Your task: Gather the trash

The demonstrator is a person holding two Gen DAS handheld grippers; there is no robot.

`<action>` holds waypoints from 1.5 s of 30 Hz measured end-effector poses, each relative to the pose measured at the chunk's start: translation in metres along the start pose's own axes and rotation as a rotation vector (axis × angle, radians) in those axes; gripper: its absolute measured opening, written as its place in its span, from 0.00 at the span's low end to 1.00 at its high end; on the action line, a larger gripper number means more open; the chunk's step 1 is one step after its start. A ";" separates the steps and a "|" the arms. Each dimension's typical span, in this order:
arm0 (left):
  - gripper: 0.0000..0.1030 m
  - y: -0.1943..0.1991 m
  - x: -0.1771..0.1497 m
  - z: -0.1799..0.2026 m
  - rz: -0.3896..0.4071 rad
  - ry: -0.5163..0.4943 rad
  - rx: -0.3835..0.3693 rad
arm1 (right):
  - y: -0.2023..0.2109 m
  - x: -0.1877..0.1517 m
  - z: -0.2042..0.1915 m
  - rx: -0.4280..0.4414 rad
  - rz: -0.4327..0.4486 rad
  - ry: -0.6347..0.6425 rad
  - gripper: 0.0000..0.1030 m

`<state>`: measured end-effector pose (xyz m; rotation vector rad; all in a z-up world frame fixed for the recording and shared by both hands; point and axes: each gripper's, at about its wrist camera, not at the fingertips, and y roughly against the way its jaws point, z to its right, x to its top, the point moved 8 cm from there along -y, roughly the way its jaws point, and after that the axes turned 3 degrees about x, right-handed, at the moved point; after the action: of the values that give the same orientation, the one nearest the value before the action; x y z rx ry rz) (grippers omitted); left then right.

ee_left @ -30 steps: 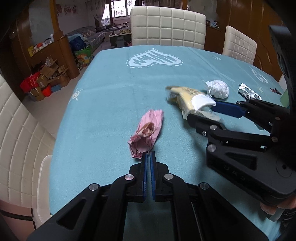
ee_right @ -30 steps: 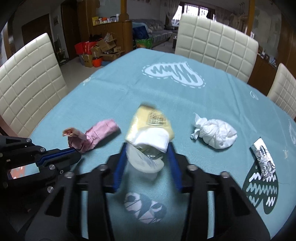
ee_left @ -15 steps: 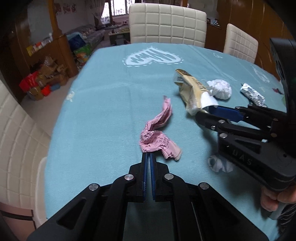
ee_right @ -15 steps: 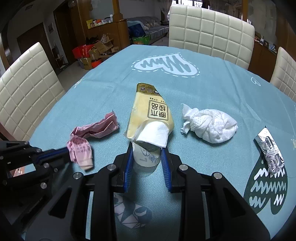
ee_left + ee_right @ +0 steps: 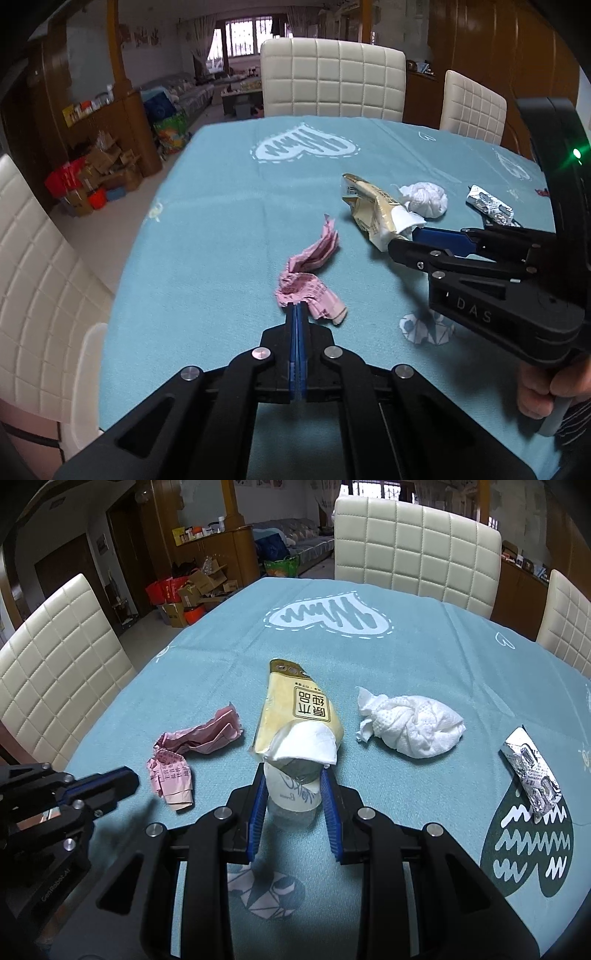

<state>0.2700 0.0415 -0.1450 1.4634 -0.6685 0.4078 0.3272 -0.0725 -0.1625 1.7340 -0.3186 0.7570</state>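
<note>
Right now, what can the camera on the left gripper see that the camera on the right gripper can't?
Only the left wrist view shows the person's hand gripping the other tool's handle, and a green light on it. Only the right wrist view shows the clear plastic cup between the right gripper fingers, and the dark heart print. Both show the crumpled pink paper at the shut left gripper, the yellow tissue packet, the white paper wad, the silver pill blister and the teal tablecloth.

Black linkage frames with silver screws, blue finger pads (image 5: 297, 325); green indicator light, "DAS" lettering, possibly a striped sleeve behind bare hand (image 5: 543, 387).
</note>
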 end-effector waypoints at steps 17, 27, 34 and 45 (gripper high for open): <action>0.03 -0.003 -0.007 0.024 0.003 -0.090 -0.069 | 0.002 -0.001 0.004 0.002 0.009 -0.009 0.29; 0.00 0.017 0.001 0.034 0.077 -0.107 -0.083 | 0.005 -0.002 0.002 0.001 0.016 -0.006 0.29; 0.01 0.014 0.008 0.023 0.096 -0.071 -0.033 | 0.004 -0.002 0.003 0.001 0.016 -0.012 0.29; 0.82 0.009 0.012 0.012 0.089 -0.051 -0.012 | 0.003 -0.002 0.010 -0.001 0.009 -0.040 0.31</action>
<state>0.2718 0.0291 -0.1311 1.4404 -0.7772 0.4355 0.3271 -0.0828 -0.1628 1.7497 -0.3541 0.7291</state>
